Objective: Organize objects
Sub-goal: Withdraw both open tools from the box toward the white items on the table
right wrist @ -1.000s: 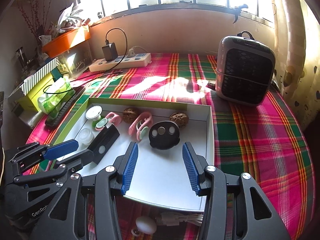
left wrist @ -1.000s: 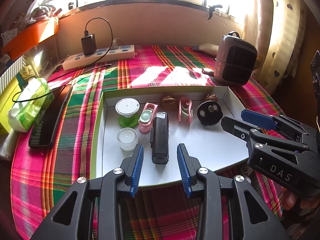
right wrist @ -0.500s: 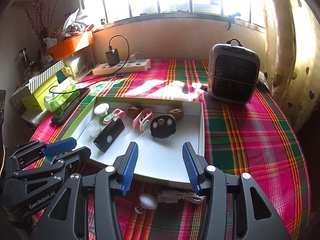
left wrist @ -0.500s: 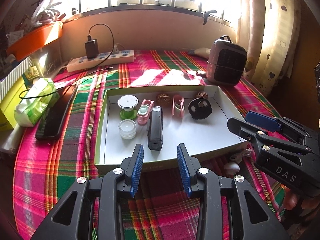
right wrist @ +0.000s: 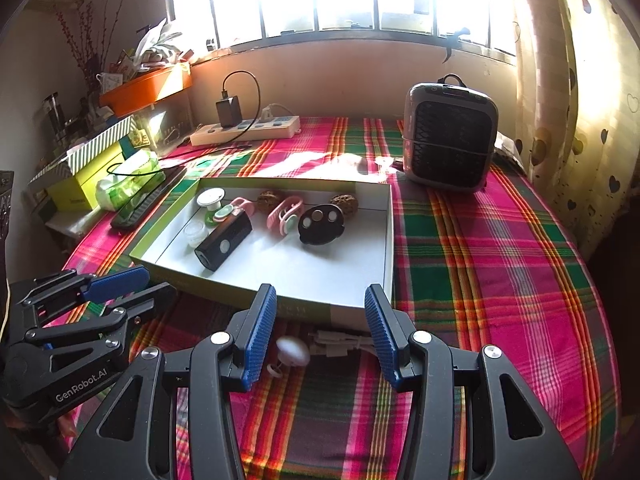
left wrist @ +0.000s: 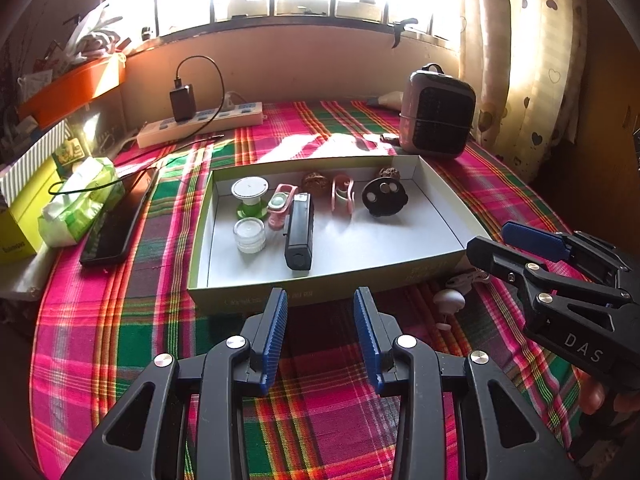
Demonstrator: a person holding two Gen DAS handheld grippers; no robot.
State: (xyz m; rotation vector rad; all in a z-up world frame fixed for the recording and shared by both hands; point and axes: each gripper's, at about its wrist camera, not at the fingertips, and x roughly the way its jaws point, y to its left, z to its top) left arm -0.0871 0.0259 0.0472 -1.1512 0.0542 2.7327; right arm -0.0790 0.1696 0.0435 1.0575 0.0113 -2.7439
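Observation:
A shallow white box (left wrist: pixel 440 216) (right wrist: pixel 384 240) lies on the plaid tablecloth. In it are a black bar-shaped device (left wrist: pixel 299 231) (right wrist: pixel 224 240), a round black disc (left wrist: pixel 385 197) (right wrist: pixel 321 220), two pink clips (left wrist: pixel 343 194), a green-and-white spool (left wrist: pixel 250 196), a small clear jar (left wrist: pixel 249 235) and two walnuts (left wrist: pixel 315 179). My left gripper (left wrist: pixel 320 320) is open and empty in front of the box's near wall. My right gripper (right wrist: pixel 320 320) is open and empty above a white cable with a round plug (right wrist: pixel 293 351) lying before the box.
A grey heater (right wrist: pixel 450 136) stands at the back right. A power strip with a charger (left wrist: pixel 200 122) lies at the back. A black phone (left wrist: pixel 116 224), tissue pack (left wrist: pixel 80 200) and yellow box (left wrist: pixel 20 208) sit at the left.
Both grippers have drawn back from over the box toward the near side of the table. The white cable and plug have come into view. Both stay open.

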